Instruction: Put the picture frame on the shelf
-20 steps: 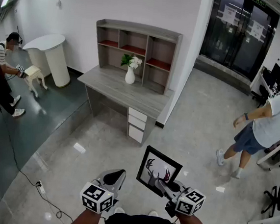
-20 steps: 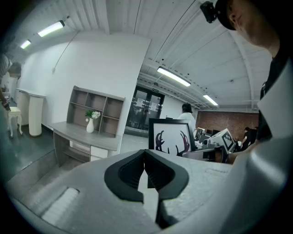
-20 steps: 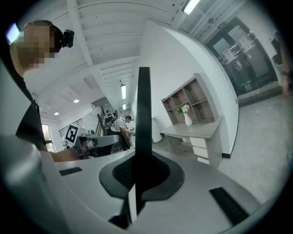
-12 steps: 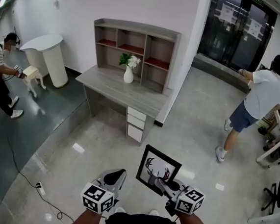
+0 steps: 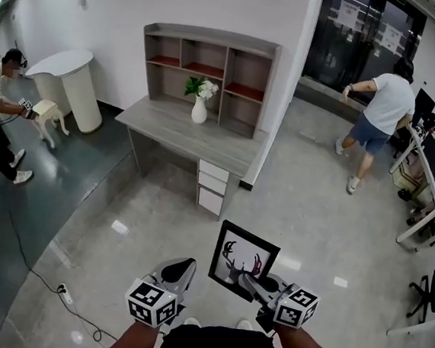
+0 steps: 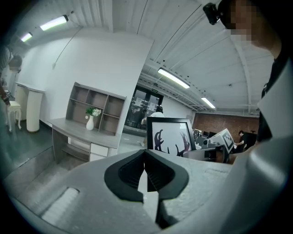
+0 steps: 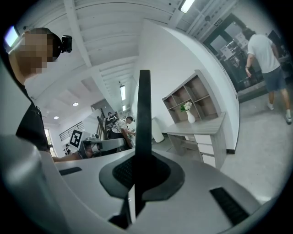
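Head view shows the black rectangular picture frame point(image 5: 244, 258), with its white antler print, held upright in the air over the pale grey floor point(image 5: 306, 208). The right tongs point(image 5: 255, 282) pinch it at its lower right edge. Right gripper view has the frame edge-on point(image 7: 144, 114), a dark vertical bar clamped between the pads of those tongs point(image 7: 137, 176). The left tongs point(image 5: 181, 265) hang just beside the frame on its left, apart from it. Left gripper view shows them point(image 6: 146, 171) pressed together with nothing between, the frame point(image 6: 168, 136) beyond them to the right. A grey wooden shelf unit point(image 5: 209, 58) stands along the back edge of the grey desk point(image 5: 172, 131), well apart from the frame across the floor. A white vase of flowers point(image 5: 199, 108) stands on the desk near its back edge, in front of the shelf unit.
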`<act>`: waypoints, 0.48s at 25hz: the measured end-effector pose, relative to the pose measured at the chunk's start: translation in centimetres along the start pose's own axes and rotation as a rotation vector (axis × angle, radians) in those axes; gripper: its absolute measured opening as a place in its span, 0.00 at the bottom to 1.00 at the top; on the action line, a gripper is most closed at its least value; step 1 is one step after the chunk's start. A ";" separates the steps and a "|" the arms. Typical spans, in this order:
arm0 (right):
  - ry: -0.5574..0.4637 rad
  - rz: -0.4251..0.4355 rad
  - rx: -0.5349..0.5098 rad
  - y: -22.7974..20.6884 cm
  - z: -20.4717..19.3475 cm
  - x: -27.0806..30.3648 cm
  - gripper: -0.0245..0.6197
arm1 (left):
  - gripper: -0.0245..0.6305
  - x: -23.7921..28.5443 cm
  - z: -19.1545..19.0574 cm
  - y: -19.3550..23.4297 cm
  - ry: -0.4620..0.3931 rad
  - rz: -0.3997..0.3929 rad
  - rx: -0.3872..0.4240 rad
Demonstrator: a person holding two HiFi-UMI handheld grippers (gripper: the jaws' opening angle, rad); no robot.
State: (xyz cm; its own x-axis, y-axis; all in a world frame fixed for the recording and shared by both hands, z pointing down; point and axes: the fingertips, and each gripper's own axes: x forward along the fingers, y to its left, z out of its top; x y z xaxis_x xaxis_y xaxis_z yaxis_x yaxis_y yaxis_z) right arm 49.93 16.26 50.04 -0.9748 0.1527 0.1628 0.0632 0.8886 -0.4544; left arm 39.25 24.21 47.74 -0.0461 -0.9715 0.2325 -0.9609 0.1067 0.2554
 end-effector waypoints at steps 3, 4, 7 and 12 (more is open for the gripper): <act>0.005 -0.011 0.019 0.8 -0.6 1.5 0.07 | 0.05 -1.4 -0.6 1.1 0.011 -0.004 -0.004; 0.002 -0.014 0.032 1.0 -0.9 2.0 0.07 | 0.05 -1.9 -0.8 1.6 0.018 -0.003 -0.001; 0.010 -0.029 0.063 1.6 -2.2 3.5 0.07 | 0.05 -3.1 -1.6 3.5 0.029 0.010 0.003; 0.066 -0.031 0.066 2.3 -3.6 5.4 0.07 | 0.05 -4.4 -2.7 5.8 0.051 0.029 -0.030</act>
State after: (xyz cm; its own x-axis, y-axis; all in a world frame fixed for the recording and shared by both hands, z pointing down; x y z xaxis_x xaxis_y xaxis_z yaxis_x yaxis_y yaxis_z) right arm 45.62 20.72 53.02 -0.9596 0.1557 0.2343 0.0168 0.8631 -0.5047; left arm 34.58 29.66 50.75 -0.0595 -0.9559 0.2876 -0.9507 0.1421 0.2755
